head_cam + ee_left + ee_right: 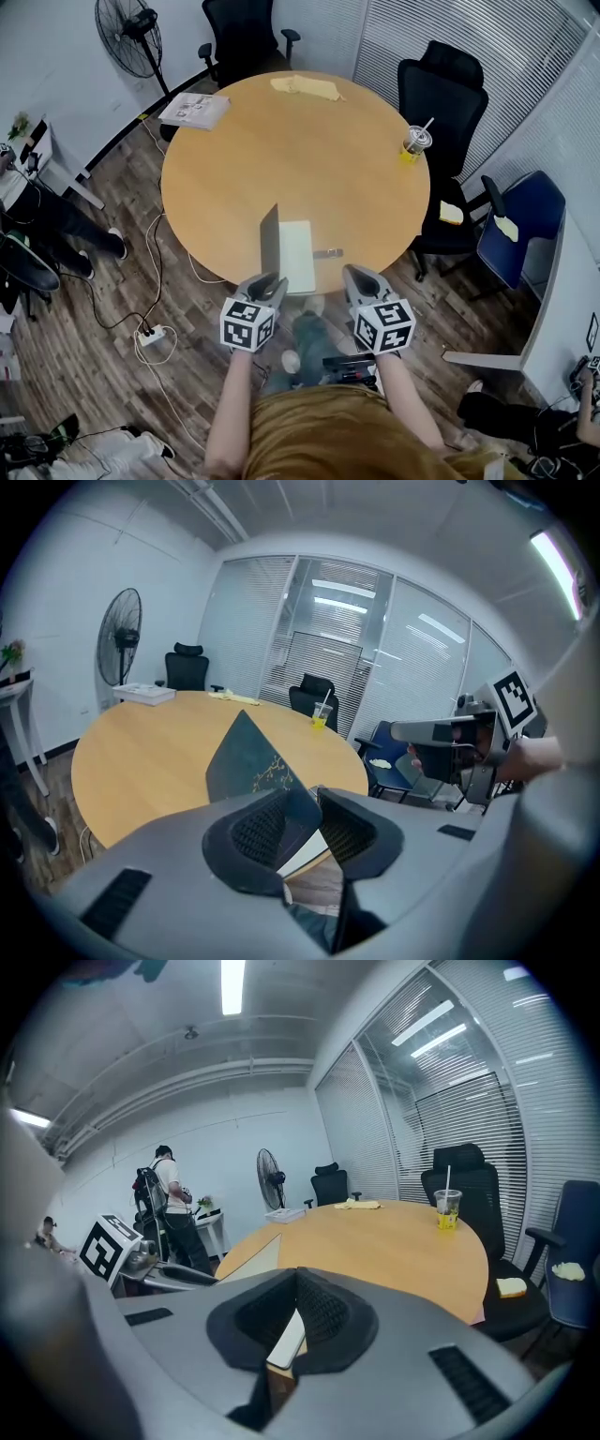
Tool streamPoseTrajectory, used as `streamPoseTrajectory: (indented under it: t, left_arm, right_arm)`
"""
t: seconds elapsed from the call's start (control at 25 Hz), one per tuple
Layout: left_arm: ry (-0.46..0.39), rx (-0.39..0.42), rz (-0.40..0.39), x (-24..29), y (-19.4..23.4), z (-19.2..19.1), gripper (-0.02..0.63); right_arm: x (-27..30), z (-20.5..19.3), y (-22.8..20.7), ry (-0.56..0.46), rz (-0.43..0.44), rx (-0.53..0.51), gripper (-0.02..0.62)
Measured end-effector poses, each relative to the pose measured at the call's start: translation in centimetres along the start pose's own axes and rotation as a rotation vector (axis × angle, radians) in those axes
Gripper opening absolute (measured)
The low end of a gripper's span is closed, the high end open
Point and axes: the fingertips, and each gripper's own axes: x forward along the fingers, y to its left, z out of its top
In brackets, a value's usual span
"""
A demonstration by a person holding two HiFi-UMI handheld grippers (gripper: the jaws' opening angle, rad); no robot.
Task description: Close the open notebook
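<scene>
The notebook [298,255] lies at the near edge of the round wooden table [309,159], its white pages flat. Its dark cover [270,244] stands almost upright on the left. In the left gripper view the cover [246,757], printed with a gold twig, rises just ahead, and its lower corner reaches between the jaws. My left gripper [265,284] [302,799] is open, the pads set wider than the thin cover. My right gripper [361,279] [298,1274] hangs off the table edge to the right of the pages [286,1340], its tips together and holding nothing.
A small grey object [328,253] lies right of the notebook. Farther off are a cup of yellow drink [413,142], a stack of papers [194,110] and a yellow cloth [307,88]. Black chairs [441,89] and a fan [131,37] ring the table. A person [167,1206] stands at the left.
</scene>
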Motion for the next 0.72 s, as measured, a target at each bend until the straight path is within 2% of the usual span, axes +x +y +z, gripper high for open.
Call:
streamPoseTrajectory:
  t: [0.72]
  left_arm:
    - [0.102, 0.11, -0.081, 3.6, -2.9, -1.4, 0.152]
  right_arm:
    - [0.6, -1.5, -1.6, 0.038, -0.033, 0.03, 0.011]
